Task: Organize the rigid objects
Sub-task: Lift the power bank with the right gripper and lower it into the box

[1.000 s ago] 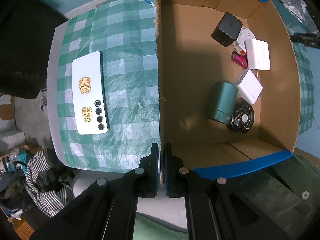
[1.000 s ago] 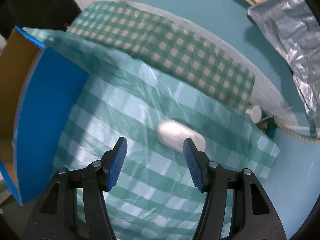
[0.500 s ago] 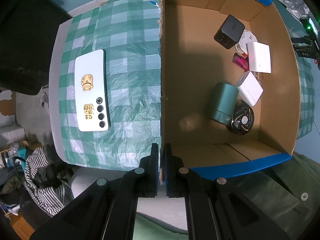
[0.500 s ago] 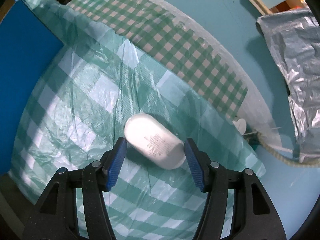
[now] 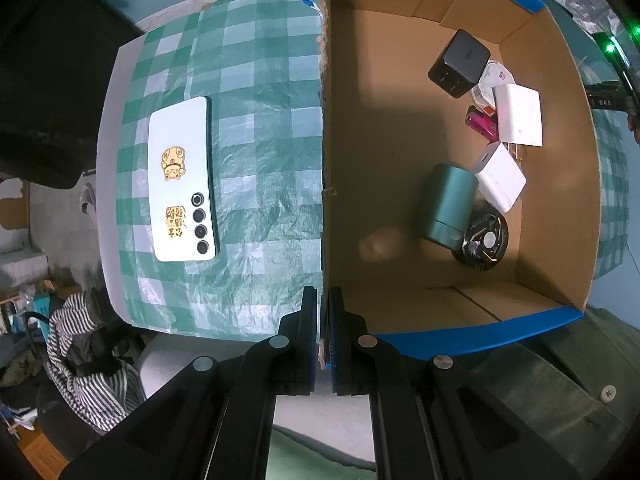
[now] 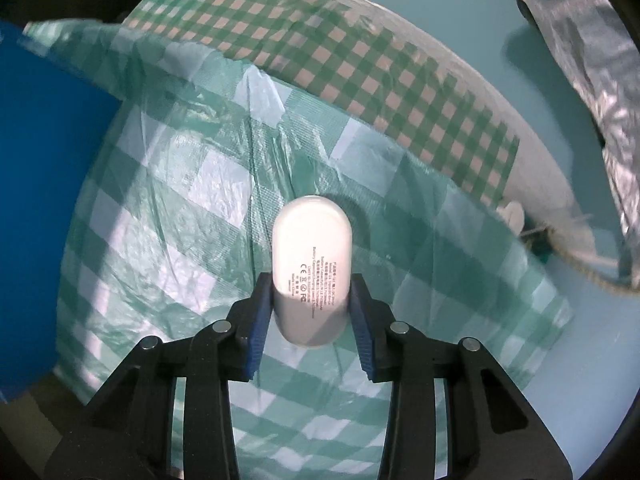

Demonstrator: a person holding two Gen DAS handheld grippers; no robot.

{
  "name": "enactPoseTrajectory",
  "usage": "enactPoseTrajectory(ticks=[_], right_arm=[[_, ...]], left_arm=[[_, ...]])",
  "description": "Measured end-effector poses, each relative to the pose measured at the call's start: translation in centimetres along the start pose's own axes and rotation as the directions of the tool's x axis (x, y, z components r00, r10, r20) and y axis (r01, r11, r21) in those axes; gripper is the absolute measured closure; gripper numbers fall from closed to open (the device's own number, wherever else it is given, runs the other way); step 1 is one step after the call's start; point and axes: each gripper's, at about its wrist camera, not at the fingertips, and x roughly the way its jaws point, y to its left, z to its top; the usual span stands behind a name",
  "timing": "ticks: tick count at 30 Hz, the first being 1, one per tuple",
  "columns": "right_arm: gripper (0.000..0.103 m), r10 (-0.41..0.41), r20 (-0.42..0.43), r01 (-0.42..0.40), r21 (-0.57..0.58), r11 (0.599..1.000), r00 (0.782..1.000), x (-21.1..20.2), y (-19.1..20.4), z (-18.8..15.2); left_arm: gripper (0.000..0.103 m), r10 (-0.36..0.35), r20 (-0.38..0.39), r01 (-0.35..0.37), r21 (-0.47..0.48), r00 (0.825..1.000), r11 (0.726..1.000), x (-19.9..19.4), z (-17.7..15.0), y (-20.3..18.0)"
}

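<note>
Blue-padded fingers [image 6: 258, 320] of the right gripper [image 6: 310, 312] have just been closing, and now they clasp a white pill-shaped plastic case with tiny grey print [image 6: 311, 264] by its near end, pads pressed on both long sides. That case sits at the view's centre on the crinkled green-and-white checked plastic cloth [image 6: 168, 240], its rounded far end pointing to twelve o'clock. Over to the left gripper [image 5: 325, 340]: jaws clenched tight on the near edge of the brown cardboard box with blue outer faces [image 5: 380, 152]. Inside the box, out at two to three o'clock, lie a black cube charger [image 5: 460, 62], two white chargers, a teal cylinder [image 5: 450, 204] and a small black fan [image 5: 484, 240]. At nine o'clock, a white phone with gold stickers [image 5: 182, 180] rests flat on the cloth.
</note>
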Motion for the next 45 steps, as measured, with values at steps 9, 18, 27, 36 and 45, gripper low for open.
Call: enactPoseTrajectory(ticks=[9,18,27,36,45], right_arm=[[0.066,0.037,0.015,-0.038,0.119,0.992,0.999,-0.1,-0.7,0.5],[0.066,0.034,0.028,-0.038,0.141,0.989,0.999,0.0,-0.2,0.3],[0.066,0.063,0.040,-0.069,0.175,0.982,0.997,-1.9,1.5,-0.5],[0.066,0.092,0.097,-0.105,0.140,0.985,0.991,-6.3,4.8,-1.2],[0.066,0.130,0.179,-0.142,0.054,0.988,0.975,-11.5,8.9,-1.2]], left_arm=[[0.097,0.002,0.002,-0.002,0.018,1.000,1.000,0.0,0.0,-0.1],[0.097,0.000,0.004,0.000,0.020,1.000,1.000,-0.1,0.0,-0.1],[0.097,0.004,0.006,-0.004,0.026,1.000,1.000,-0.1,0.1,-0.1],[0.097,0.004,0.008,-0.004,0.031,1.000,1.000,-0.2,0.2,-0.2],[0.097,0.007,0.012,-0.007,0.041,1.000,0.999,-0.2,0.2,-0.3]])
